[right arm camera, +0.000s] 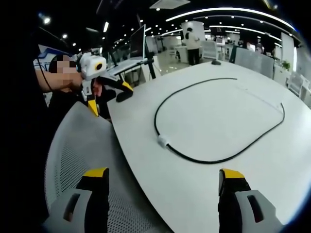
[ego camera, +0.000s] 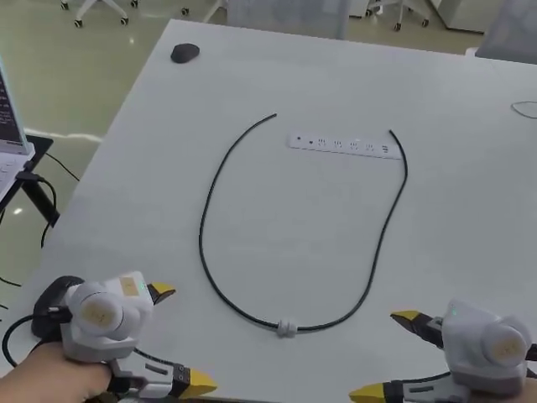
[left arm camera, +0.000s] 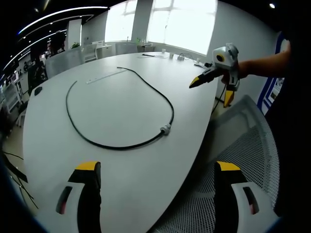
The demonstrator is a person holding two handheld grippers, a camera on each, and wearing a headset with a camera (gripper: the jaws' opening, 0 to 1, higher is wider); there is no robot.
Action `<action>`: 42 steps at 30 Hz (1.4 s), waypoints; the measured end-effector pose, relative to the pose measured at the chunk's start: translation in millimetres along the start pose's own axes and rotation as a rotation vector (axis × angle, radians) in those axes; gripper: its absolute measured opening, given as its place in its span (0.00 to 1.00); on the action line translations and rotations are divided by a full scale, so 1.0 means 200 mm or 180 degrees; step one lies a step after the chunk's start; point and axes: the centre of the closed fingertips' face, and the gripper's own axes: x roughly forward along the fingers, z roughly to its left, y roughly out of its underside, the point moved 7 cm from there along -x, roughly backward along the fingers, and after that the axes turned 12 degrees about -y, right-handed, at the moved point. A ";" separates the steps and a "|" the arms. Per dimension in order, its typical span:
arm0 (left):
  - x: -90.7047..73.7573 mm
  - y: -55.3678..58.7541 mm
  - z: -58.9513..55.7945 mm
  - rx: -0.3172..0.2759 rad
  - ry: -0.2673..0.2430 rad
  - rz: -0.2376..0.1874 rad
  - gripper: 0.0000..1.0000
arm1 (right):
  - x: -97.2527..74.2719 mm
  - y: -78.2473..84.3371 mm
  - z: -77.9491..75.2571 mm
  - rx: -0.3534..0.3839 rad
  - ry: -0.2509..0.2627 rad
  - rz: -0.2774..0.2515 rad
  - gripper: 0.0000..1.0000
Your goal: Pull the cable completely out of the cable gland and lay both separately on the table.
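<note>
Big white tabletop (ego camera: 294,227) in an open office, rolling chairs (ego camera: 94,8) sitting around in the background. What I'm thinking could go sideways: the cable gland (ego camera: 287,327) is looking tiny and smooth, so it could be popping out of the jaws if it's getting squeezed off-centre. And if one claw is tugging the black cable (ego camera: 202,227) while nothing is pinning the gland, the whole loop is probably just sliding along instead of threading out. One far end is lying right beside the power strip (ego camera: 344,144), so a hard pull might be dragging that too. The gland is sitting near the front edge, so a sloppy nudge could be sending it off.

Right now the left claw (ego camera: 183,338) and right claw (ego camera: 384,354) are both hovering with jaws spread wide, gripping nothing. The gland is resting on the tabletop between them, apart from both, with the cable looping away toward the far side.
</note>
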 end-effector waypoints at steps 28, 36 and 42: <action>0.00 0.01 0.00 0.0028 0.0011 0.0029 0.98 | 0.02 -0.03 0.00 -0.0024 -0.0041 0.0035 0.92; 0.01 0.00 -0.01 0.0038 0.0040 0.0041 0.98 | 0.02 -0.02 0.00 -0.0019 -0.0037 0.0050 0.91; 0.02 0.00 -0.01 0.0073 0.0038 0.0053 0.98 | 0.01 -0.02 -0.01 -0.0025 -0.0028 0.0049 0.91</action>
